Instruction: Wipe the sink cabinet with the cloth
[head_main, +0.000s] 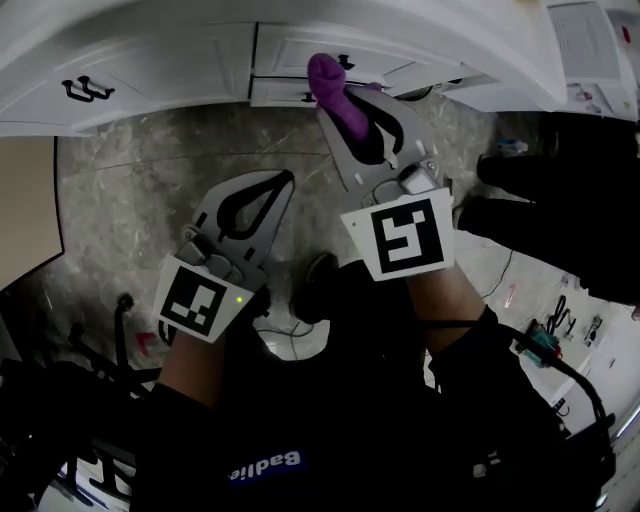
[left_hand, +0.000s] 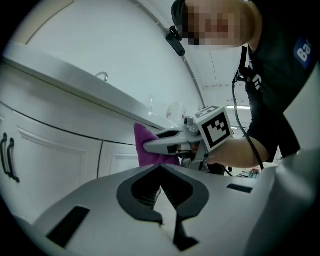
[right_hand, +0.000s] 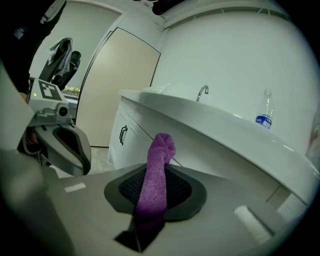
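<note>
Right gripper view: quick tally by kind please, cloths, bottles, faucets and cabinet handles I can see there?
Purple cloth: 1
Water bottle: 1
Faucet: 1
Black cabinet handle: 1
Total: 4

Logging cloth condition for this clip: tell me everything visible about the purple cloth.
The cloth is purple, soft and nubby like terry or microfibre, bunched into a narrow roll. The right tongs are shut on it, and a rounded end pokes out past their tips. In the head view that end sits at the white cabinet drawer front, seemingly touching it. Nothing else touches the cloth.
</note>
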